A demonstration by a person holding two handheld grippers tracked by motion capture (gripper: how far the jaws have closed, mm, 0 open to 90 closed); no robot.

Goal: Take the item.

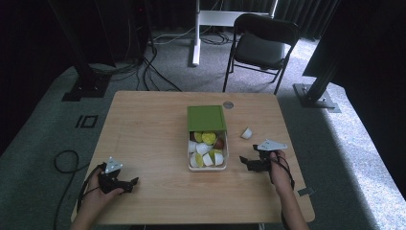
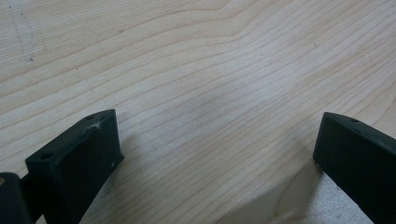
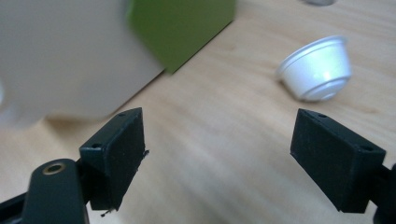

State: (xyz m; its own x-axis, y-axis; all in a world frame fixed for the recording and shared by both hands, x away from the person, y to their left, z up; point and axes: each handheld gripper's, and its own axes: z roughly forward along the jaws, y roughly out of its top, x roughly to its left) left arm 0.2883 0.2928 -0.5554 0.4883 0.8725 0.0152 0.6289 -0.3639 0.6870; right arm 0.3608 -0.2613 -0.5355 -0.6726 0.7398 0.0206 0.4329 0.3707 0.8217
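Wooden table (image 1: 153, 129) seen from above, on grey carpet, with dark curtains, loose cables and a black folding chair (image 1: 262, 45) behind it. No writing or brand can be read on anything. At the near left edge, the left gripper (image 1: 130, 184) rests on the table in a hand, jaws apart and nothing between them; the left gripper view shows bare wood grain between its two black jaws. At the table's middle stands a white box (image 1: 207, 166) filled with yellow, white and brown capsules (image 1: 208, 138), its green lid (image 1: 206, 118) slid back over the far half. The right gripper view shows the box's wall and the lid's corner as a close blur. Right of the box, the right gripper (image 1: 246, 162) lies just beside it, jaws apart and empty. A single white capsule (image 3: 317, 68) lies on its side on the table beyond that gripper, well apart from the box.
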